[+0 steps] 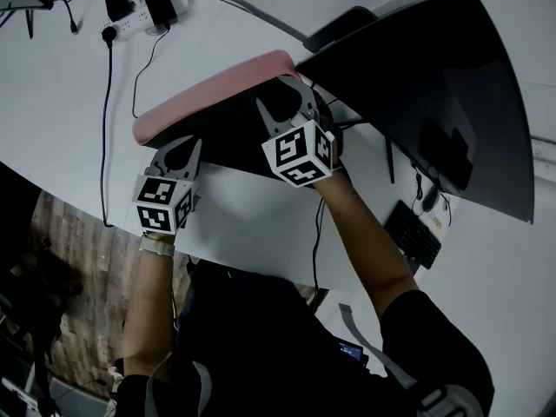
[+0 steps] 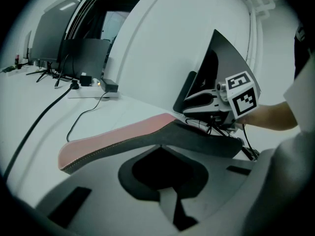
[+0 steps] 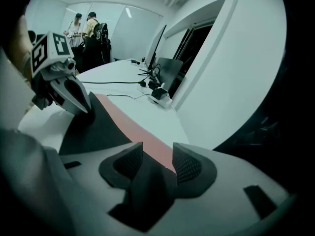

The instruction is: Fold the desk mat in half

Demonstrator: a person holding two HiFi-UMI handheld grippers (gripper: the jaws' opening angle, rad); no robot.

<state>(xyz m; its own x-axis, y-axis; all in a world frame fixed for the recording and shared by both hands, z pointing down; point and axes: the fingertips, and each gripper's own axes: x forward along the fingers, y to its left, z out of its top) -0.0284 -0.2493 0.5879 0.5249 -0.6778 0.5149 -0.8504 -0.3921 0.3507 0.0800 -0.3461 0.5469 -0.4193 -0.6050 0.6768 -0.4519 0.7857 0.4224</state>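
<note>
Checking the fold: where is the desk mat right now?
In the head view the desk mat lies folded on the white desk, left of the monitor, with the left gripper at its left end and the right gripper over it.

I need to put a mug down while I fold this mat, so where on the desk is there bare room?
The desk is bare left of the black cable, and again between the power strip and the folded desk mat. The right side is crowded: the monitor overhangs it, with the keyboard and loose cables below.
</note>
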